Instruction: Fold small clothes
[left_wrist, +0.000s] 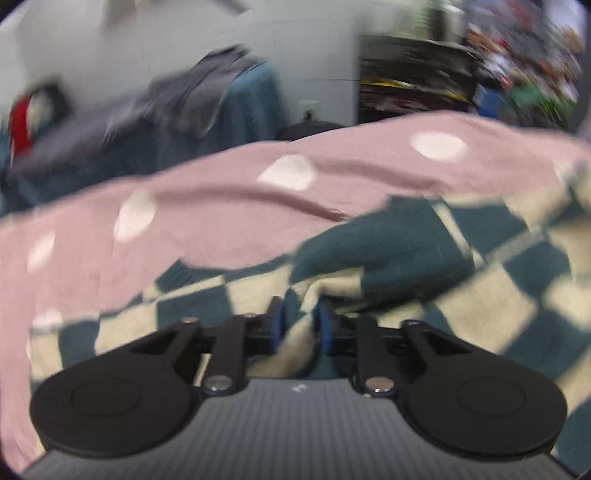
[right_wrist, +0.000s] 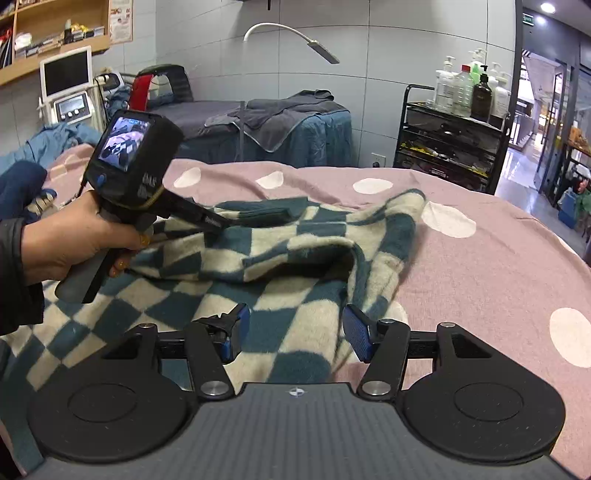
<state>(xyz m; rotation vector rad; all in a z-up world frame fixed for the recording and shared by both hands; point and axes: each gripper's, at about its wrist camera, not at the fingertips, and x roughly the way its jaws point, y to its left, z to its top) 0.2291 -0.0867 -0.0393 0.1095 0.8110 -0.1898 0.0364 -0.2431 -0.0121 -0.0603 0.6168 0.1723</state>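
**Left gripper pinching checkered knit; right gripper open at the hem**

While the teal-and-cream checkered sweater (right_wrist: 295, 258) lies rumpled across the pink polka-dot bedsheet (right_wrist: 480, 266), the left gripper (left_wrist: 300, 326) has its blue pads nearly closed with a ridge of the knit pinched between them. The left view is motion-blurred, so grip depth is uncertain. From the right wrist view, the person's left hand (right_wrist: 74, 243) holds that gripper at about 10 o'clock, its nose buried in the fabric near a dark ribbed edge.

The right gripper (right_wrist: 293, 338) stands wide open, jaws straddling a flat stretch of the sweater at 6 o'clock, holding nothing. A raised fold of cloth arches at about 1 o'clock from it.

Judgement: a fold is in progress, early stage; the garment is not yet squared.

To do this step well:
- Right gripper should bite one layer edge only, not the bunched arch.
- Match the two grips along one edge, so the fold line runs straight.
- Lift low; thick knit sags and drags.

Background: grey towels on a treatment bed (right_wrist: 280, 122), bottle cart (right_wrist: 450, 147) at 2 o'clock.
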